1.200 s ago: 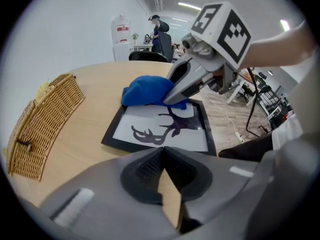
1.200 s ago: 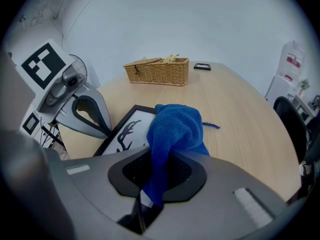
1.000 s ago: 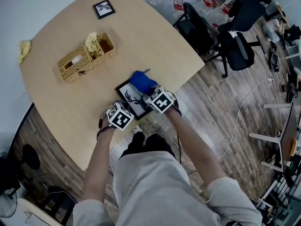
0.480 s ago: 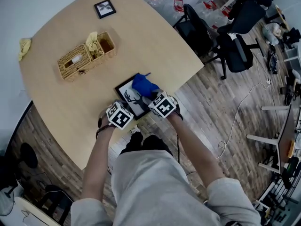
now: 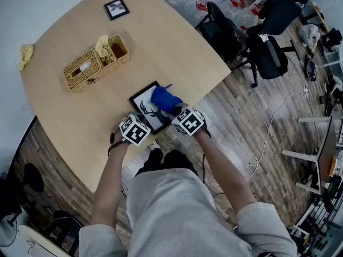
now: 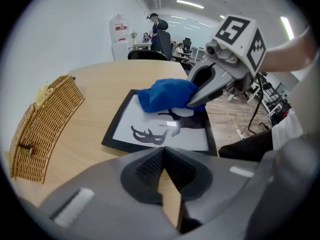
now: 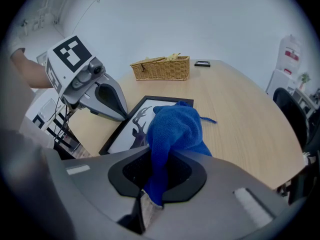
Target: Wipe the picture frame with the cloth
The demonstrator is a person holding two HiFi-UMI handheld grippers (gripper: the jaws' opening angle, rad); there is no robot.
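1. Pinching the blue cloth (image 7: 176, 126) in my right gripper (image 7: 159, 176) — one fold runs down between the jaws, and the rest lies bunched on the far right part of the picture frame (image 7: 131, 125).
2. My left gripper (image 6: 164, 166) has its jaws pressed together on nothing, its tip at the frame's left edge.
3. The frame lies flat at an angle, close to the near edge of the table (image 5: 166, 42).
4. Bare wood lies open between the frame and the wicker basket (image 5: 88, 68) — and rightward up to the table's curved edge.
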